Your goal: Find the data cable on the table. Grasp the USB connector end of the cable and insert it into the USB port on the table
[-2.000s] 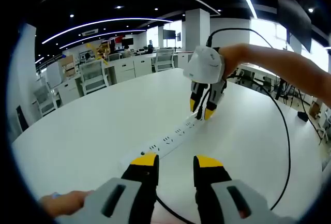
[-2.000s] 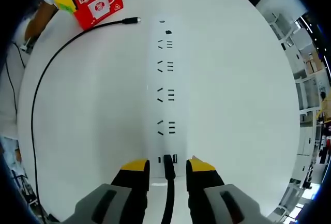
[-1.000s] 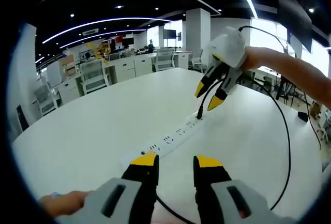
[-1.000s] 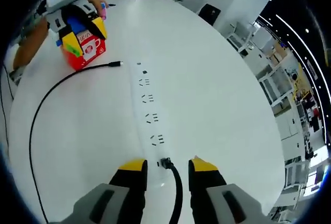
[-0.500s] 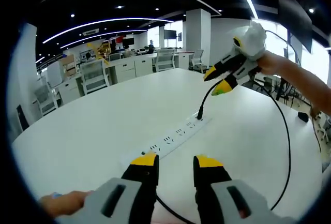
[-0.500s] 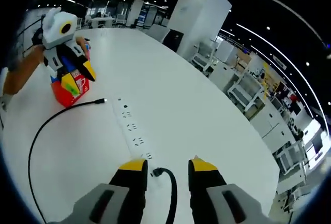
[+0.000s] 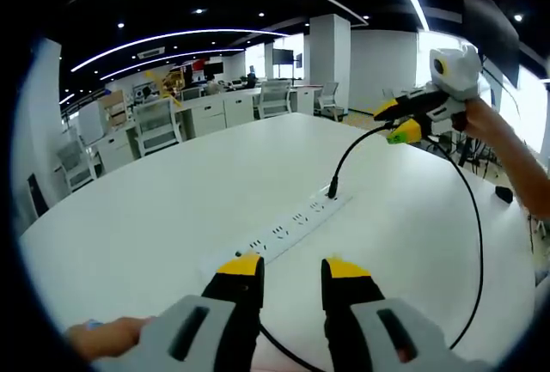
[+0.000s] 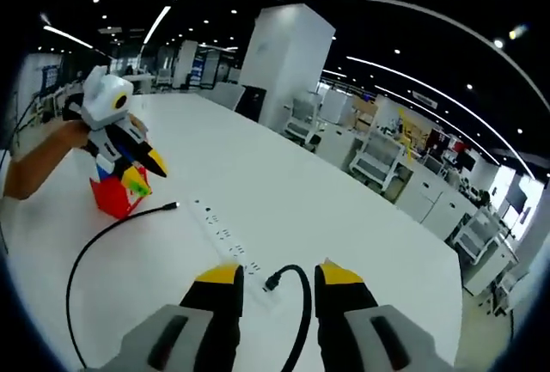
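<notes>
Both my grippers stand open, empty: left gripper [image 7: 289, 271] over the table [image 7: 155, 209], right gripper [image 8: 275, 277] lifted. Data cable [image 8: 296, 290] sits plugged into the power strip [image 7: 292, 222].

The right gripper with yellow-tipped jaws [image 7: 397, 123] has lifted away from the long white power strip [image 7: 288, 225] and moved up to the side, and its jaws now stand apart with nothing between them. The black data cable [image 7: 347, 155] was held between those jaws two seconds ago; now its plug [image 8: 272, 283] sits in the strip's end alone.
</notes>
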`<control>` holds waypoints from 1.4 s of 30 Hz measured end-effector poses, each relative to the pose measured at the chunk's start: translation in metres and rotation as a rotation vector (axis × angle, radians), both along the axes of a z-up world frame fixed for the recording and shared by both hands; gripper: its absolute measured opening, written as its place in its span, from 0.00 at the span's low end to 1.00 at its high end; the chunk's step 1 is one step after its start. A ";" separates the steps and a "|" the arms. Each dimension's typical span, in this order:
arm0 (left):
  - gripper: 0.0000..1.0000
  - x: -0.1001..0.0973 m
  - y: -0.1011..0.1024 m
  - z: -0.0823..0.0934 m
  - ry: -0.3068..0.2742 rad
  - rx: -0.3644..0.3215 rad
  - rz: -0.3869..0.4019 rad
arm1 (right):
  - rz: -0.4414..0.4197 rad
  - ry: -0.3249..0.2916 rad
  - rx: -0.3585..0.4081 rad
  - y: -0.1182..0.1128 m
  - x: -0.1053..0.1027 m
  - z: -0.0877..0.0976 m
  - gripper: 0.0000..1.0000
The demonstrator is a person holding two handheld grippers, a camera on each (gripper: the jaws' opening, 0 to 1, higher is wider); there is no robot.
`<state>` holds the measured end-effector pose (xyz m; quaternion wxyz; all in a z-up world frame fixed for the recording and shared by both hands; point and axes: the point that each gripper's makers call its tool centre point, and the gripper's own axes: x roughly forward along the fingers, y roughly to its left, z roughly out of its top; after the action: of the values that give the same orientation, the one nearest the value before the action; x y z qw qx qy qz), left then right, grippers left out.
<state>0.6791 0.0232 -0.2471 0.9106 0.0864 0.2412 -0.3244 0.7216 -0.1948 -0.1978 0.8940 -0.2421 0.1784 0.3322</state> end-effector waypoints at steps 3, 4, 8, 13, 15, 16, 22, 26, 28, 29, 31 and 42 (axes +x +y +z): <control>0.27 0.000 0.000 0.000 0.000 0.000 0.000 | -0.031 -0.015 0.001 -0.010 -0.007 0.001 0.36; 0.27 0.000 0.000 0.000 0.000 0.000 0.000 | -0.033 -0.017 0.003 -0.013 -0.010 0.001 0.36; 0.27 0.000 0.000 0.000 0.000 0.001 0.000 | -0.060 -0.040 0.007 -0.023 -0.021 0.002 0.35; 0.27 0.000 0.000 0.000 0.000 0.001 0.000 | -0.082 -0.046 0.066 -0.030 -0.034 0.008 0.34; 0.27 0.000 0.000 0.000 0.000 0.001 0.000 | -0.104 -0.062 0.083 -0.036 -0.040 0.011 0.34; 0.27 0.000 0.000 0.000 0.000 0.001 0.000 | -0.105 -0.072 0.095 -0.038 -0.043 0.012 0.33; 0.27 0.000 0.000 0.000 0.001 0.002 0.000 | -0.128 -0.081 0.120 -0.050 -0.060 0.010 0.33; 0.27 0.000 0.000 0.000 0.001 0.003 0.000 | -0.148 -0.095 0.157 -0.056 -0.072 0.011 0.33; 0.27 0.000 0.000 0.000 0.001 0.002 -0.001 | -0.166 -0.108 0.156 -0.060 -0.077 0.011 0.34; 0.27 0.001 0.000 0.000 0.001 0.001 -0.001 | -0.169 -0.109 0.160 -0.061 -0.083 0.009 0.36; 0.27 0.001 0.000 -0.001 0.000 0.002 -0.001 | -0.172 -0.106 0.169 -0.064 -0.090 0.005 0.39; 0.27 0.001 0.000 -0.001 0.002 0.005 -0.001 | -0.198 -0.113 0.247 -0.074 -0.129 -0.011 0.43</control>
<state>0.6796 0.0235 -0.2485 0.9100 0.0886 0.2429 -0.3241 0.5925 -0.2692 -0.2085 0.9540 -0.1297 0.1086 0.2476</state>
